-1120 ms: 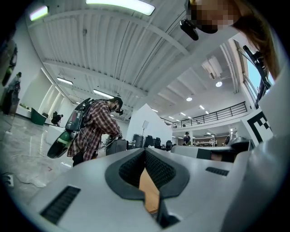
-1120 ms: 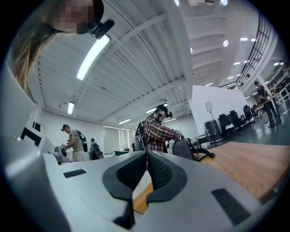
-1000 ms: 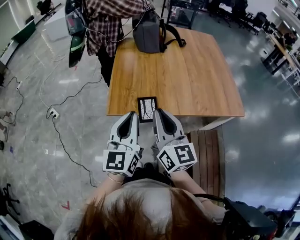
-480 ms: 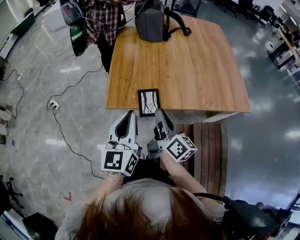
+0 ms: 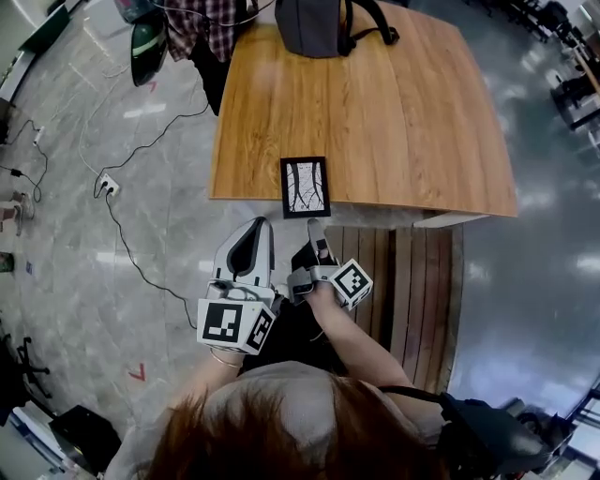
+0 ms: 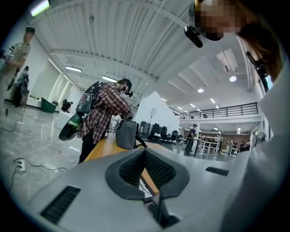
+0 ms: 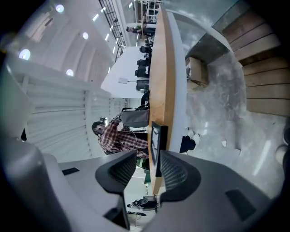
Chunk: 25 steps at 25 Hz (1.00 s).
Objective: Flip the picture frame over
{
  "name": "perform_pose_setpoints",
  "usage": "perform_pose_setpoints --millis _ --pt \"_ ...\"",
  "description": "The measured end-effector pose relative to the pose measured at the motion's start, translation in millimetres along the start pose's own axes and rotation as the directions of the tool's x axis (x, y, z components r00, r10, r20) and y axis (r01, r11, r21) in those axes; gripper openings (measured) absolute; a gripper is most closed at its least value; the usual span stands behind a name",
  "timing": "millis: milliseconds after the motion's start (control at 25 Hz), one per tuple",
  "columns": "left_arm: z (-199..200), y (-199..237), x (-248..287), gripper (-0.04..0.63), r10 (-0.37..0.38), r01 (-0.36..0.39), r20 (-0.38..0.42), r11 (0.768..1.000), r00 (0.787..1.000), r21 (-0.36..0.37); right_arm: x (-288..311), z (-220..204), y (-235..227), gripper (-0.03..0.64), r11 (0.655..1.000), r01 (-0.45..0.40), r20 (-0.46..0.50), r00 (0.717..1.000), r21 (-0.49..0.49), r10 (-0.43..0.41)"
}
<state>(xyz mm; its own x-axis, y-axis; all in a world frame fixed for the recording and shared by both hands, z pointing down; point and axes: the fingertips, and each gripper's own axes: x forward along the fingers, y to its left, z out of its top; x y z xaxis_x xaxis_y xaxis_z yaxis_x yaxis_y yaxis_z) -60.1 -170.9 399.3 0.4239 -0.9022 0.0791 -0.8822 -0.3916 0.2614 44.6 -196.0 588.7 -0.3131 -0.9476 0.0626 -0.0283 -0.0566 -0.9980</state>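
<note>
The picture frame [image 5: 306, 187], black-rimmed with a pale branch drawing facing up, lies flat at the near edge of the wooden table [image 5: 375, 112]. My right gripper [image 5: 317, 228] is rolled onto its side just short of that edge, lower than the tabletop. Its jaws are opening. In the right gripper view the picture frame [image 7: 157, 142] shows edge-on in the gap ahead of the right gripper [image 7: 147, 170], and the pads do not touch it. My left gripper [image 5: 251, 230] hangs to the frame's left, shut and empty. In the left gripper view the left gripper [image 6: 145, 154] covers most of the frame.
A grey backpack [image 5: 314, 23] stands at the table's far end, and a person in a plaid shirt [image 5: 211, 23] stands by the far left corner. A slatted wooden bench [image 5: 403, 281] sits below the table's near right. Cables and a power strip [image 5: 106, 186] lie on the floor at the left.
My right gripper has dropped below the table edge, rolled onto its side and parted its jaws. The left gripper has sunk a little. The frame has not moved.
</note>
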Motion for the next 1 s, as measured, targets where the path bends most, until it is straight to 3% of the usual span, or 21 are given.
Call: perform_pose_setpoints --millis 240,520,840,1000 --pt "-19.4 8.2 1.3 0.006 0.005 -0.003 -0.054 1.000 0.999 0.021 22.3 4.7 -27.9 0.166 0.999 -0.052 0.016 0.999 0.009 0.051" --pt "-39.4 23.4 0.1 0.006 0.023 -0.021 -0.110 1.000 0.994 0.019 45.9 12.9 -39.3 0.166 0.997 -0.046 0.059 0.997 0.056 0.043" --pt "-38.5 31.8 -3.6 0.006 0.033 -0.031 -0.117 0.999 0.993 0.021 55.2 16.8 -36.1 0.162 0.996 -0.062 0.076 0.995 0.066 0.057" --pt "-39.0 33.4 -2.9 0.006 0.031 -0.029 -0.119 0.999 0.992 0.018 51.2 15.1 -30.8 0.064 0.995 -0.069 0.095 0.994 0.068 0.062"
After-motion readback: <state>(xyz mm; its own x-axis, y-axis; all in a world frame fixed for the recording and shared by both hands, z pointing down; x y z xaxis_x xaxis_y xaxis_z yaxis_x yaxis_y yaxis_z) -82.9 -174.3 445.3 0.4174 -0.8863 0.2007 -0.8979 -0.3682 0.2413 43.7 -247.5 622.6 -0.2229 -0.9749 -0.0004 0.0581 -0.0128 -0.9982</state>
